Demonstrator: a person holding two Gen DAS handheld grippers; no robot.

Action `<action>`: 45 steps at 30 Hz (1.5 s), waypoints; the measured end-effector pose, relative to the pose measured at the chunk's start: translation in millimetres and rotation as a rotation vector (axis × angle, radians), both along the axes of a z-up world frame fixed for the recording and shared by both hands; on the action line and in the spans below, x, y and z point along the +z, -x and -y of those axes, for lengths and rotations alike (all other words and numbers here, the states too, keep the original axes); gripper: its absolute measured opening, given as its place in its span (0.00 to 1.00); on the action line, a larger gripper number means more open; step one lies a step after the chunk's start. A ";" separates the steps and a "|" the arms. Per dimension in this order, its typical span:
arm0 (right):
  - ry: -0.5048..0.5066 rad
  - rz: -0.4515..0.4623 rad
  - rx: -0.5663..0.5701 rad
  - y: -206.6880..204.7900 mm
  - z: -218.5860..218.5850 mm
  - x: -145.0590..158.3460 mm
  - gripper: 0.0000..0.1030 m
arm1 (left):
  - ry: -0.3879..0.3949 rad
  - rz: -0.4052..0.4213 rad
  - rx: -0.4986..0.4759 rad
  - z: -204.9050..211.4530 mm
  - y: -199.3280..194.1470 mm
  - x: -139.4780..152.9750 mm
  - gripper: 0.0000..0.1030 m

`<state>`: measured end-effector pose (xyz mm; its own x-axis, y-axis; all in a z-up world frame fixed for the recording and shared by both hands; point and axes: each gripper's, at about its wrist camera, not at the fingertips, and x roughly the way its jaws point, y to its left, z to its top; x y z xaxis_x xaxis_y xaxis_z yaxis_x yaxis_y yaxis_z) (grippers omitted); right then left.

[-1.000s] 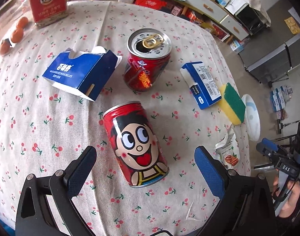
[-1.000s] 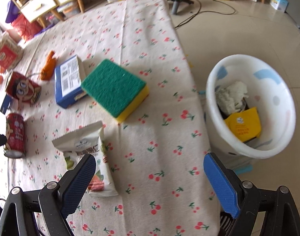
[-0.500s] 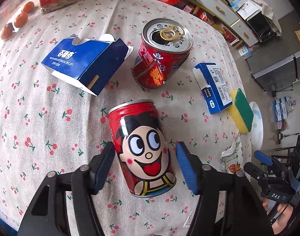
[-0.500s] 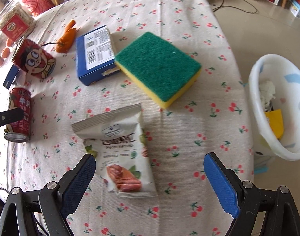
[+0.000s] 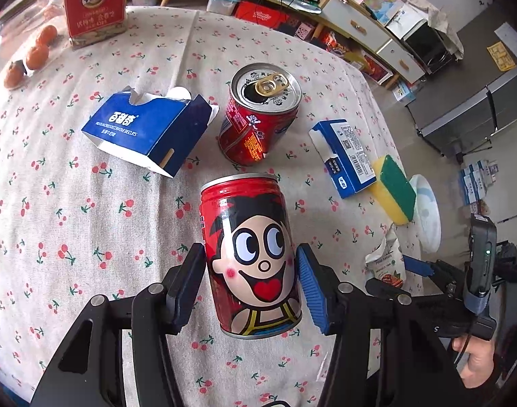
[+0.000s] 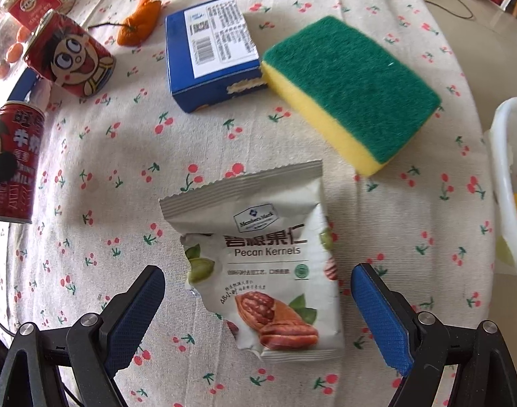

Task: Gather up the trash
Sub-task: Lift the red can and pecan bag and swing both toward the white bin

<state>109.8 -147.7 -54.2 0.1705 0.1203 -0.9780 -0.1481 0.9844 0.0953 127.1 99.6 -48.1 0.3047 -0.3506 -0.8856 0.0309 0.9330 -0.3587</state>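
A: Start wide. What lay under your grippers?

B: You worked over a table in a cherry-print cloth (image 5: 72,224). A white bin (image 6: 506,183) stood off its edge, just past the sponge in the right wrist view; its inside was cut off by the frame.

A: And the big pieces on the cloth?

B: A torn-open blue biscuit carton (image 5: 146,129) lay flat, far left. Beside it sat an opened red can (image 5: 258,118), standing, though it leaned in the fisheye view. A closed blue box (image 6: 212,51) lay label up, its corner touching a green-and-yellow sponge (image 6: 353,88).

A: Your left gripper?

B: Your left gripper (image 5: 251,281) pinched the cartoon-face can (image 5: 255,254). Both pads pressed its sides, about mid-height, face toward the camera. I could not tell whether the can's base touched the cloth.

A: The right?

B: Your right gripper (image 6: 258,308) pointed steeply down, fingers spread wide, nothing held. The torn pecan packet (image 6: 265,264) lay flat on the cloth between them, touched by neither pad. Its ragged edge faced the left finger.

A: Small items?

B: An orange scrap of peel (image 6: 139,20) lay near the blue box. Small oranges (image 5: 34,54) sat at the table's far edge, beside a red-labelled jar (image 5: 94,3)
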 end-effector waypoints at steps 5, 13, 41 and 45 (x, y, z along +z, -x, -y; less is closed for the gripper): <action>0.063 0.023 0.028 -3.3 -8.6 -7.7 0.90 | 0.008 0.006 0.000 -4.2 4.3 1.9 0.56; 0.096 0.084 0.056 -1.2 -22.3 -9.8 0.77 | 0.017 0.020 0.002 -8.1 9.4 5.8 0.56; -0.096 0.198 -0.191 1.4 99.4 68.4 0.66 | -0.053 0.178 -0.102 55.2 16.2 43.9 0.55; -0.111 0.221 -0.257 -0.7 133.4 81.5 0.66 | -0.063 0.192 -0.146 83.2 9.8 49.7 0.55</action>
